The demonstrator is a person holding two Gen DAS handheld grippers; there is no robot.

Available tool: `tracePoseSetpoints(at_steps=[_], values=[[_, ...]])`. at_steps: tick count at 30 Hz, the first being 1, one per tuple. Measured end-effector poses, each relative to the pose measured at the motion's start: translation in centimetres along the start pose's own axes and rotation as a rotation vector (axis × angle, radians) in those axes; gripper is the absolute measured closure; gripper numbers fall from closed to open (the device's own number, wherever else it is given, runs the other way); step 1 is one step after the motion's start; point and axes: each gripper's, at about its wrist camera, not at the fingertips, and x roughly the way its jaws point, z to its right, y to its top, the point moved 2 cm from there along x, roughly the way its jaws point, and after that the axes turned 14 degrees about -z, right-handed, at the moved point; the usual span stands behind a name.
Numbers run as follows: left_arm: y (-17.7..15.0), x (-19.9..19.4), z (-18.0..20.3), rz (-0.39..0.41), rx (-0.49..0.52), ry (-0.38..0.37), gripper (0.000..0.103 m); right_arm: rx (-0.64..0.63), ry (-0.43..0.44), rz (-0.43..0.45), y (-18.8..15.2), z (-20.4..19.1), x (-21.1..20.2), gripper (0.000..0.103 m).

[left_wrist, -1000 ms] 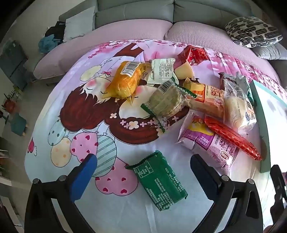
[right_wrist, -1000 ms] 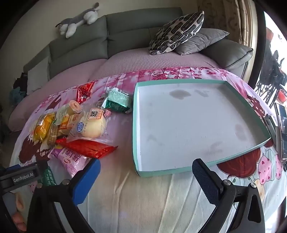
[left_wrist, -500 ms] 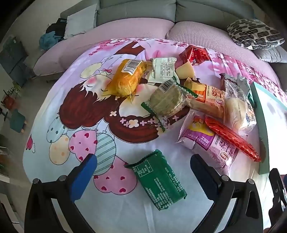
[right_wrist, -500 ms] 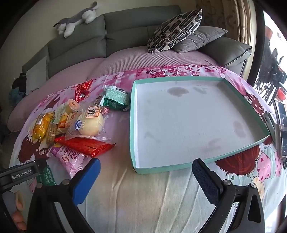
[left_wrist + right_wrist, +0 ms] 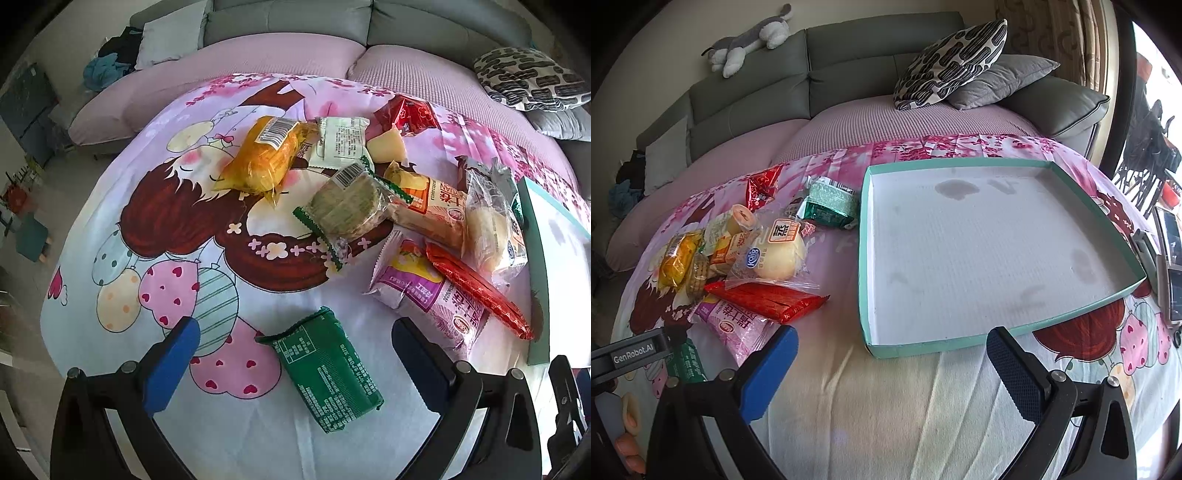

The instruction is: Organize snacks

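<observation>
Snacks lie heaped on a cartoon-print cloth [image 5: 155,206] ahead of the left gripper [image 5: 295,354], whose jaws stand wide apart and hold nothing. Between those jaws, nearer the right finger, a green packet [image 5: 327,373] lies flat and apart from the heap. Beyond the right jaw sit a purple packet [image 5: 424,295] and a long red packet [image 5: 476,291] lying across it; farther ahead are a round cracker pack [image 5: 343,208], a yellow cake pack [image 5: 266,157] and a wrapped bun [image 5: 491,225]. The right gripper [image 5: 890,365] is likewise spread wide and empty, hovering over bare cloth. Just past its jaws lies a shallow teal-rimmed tray [image 5: 1015,332] with a bare, stained white floor; the snack pile sits beyond the left jaw, beside the tray.
</observation>
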Motion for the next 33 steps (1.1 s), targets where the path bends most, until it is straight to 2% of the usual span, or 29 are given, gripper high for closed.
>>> tracePoseSetpoints(at_steps=[22,33], values=[[-0.1,0.5,0.0,-0.025,-0.040,-0.039,0.000,0.000,0.027,-0.014,-0.1,0.0,-0.1,0.000],[-0.3,1.1,0.9,-0.048,-0.039,-0.034,0.000,0.017,0.030,-0.045,-0.3,0.5,0.3,0.000]])
